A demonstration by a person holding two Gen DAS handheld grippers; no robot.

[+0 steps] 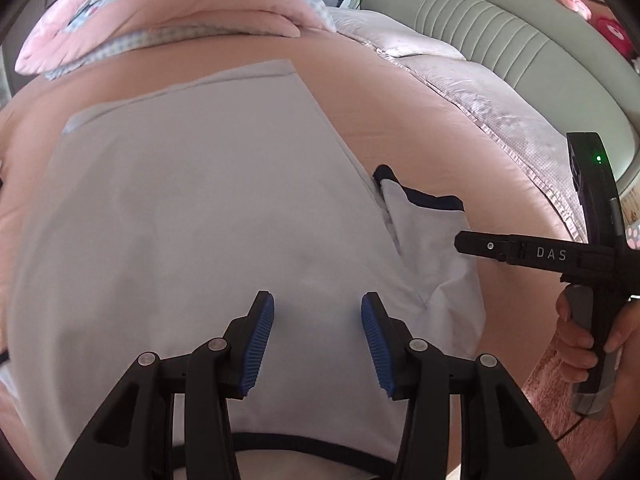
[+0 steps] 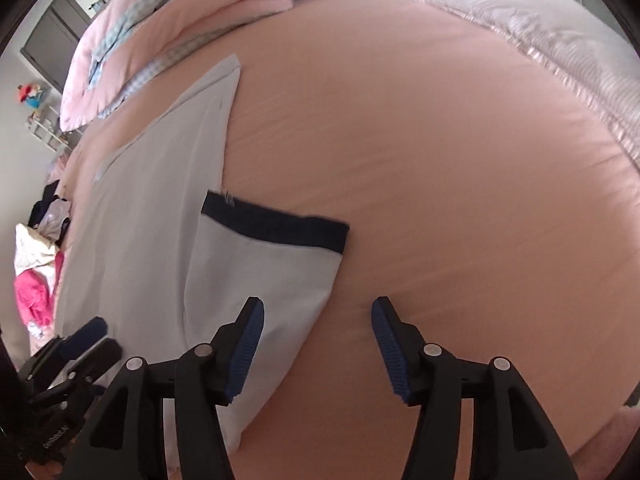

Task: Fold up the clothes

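Two grippers hang open, empty, over a pale shirt (image 1: 200,208) spread flat on the pink bed (image 2: 440,160). Left gripper (image 1: 317,336) sits above the shirt body near the collar; right gripper (image 2: 318,354) straddles the outer edge of the navy-cuffed sleeve (image 2: 264,264). Risk: pads pinching sheet with sleeve, or one layer only, would drag and skew the fold. A hand (image 1: 580,340) grips the right handle, tool level.
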